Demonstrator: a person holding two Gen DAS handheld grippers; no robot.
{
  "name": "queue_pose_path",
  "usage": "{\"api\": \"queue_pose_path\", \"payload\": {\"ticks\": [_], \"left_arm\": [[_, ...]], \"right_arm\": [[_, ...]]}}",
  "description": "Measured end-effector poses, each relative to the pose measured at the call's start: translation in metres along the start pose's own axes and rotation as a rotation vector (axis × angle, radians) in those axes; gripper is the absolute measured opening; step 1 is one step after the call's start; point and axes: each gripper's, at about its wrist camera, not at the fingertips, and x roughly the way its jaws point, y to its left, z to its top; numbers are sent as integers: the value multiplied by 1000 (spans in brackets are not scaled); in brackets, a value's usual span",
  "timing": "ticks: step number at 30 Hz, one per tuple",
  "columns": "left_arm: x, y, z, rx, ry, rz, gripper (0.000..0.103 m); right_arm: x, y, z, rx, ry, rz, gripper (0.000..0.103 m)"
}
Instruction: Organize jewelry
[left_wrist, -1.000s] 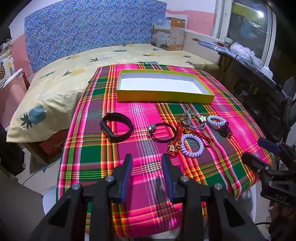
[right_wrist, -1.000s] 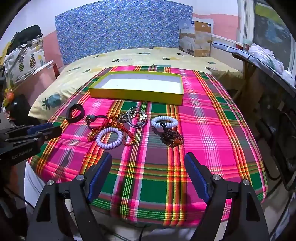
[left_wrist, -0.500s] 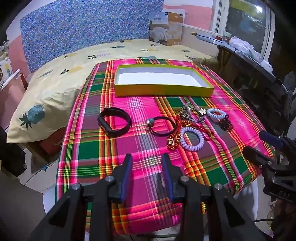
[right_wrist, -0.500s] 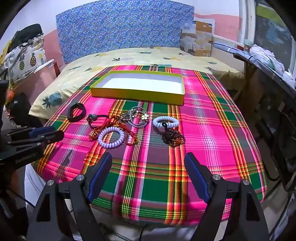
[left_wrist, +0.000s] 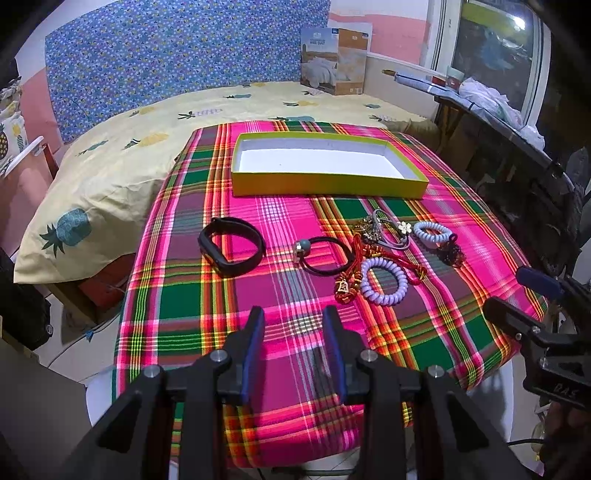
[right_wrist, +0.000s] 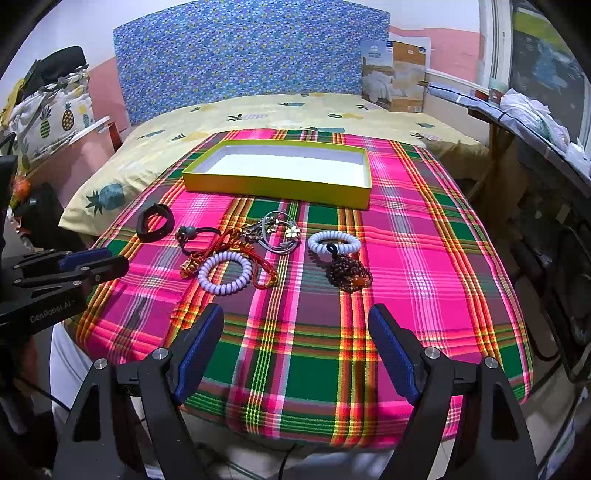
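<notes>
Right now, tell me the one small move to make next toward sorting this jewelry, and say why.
Probably bring the right gripper forward and down onto the dark beaded bracelet. Its jaws stand wide open and empty, that bracelet lies nearest ahead, apart from the tangled red cords, and the yellow box beyond holds nothing yet.

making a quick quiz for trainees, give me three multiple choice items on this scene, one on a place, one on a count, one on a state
1. Where does the black band lie?
A. inside the tray
B. on the plaid cloth, left of the other pieces
C. on the bed

2. How many pale spiral coil ties are there?
A. two
B. four
C. none

3. What state is the yellow tray in?
A. empty
B. half filled
C. lidded

Answers: 1 B, it sits apart on the plaid cloth. 2 A, one nearer, one by the beaded piece. 3 A, only its white floor shows.
</notes>
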Motion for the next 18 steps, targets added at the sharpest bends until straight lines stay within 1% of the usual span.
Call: {"api": "queue_pose_path", "payload": {"ticks": [9, 18], "left_arm": [[-5, 2, 0, -5, -4, -20, 34], [-9, 2, 0, -4, -22, -18, 34]], "right_arm": [[-2, 1, 1, -1, -2, -1, 80], [-2, 1, 1, -1, -6, -3, 80]]}}
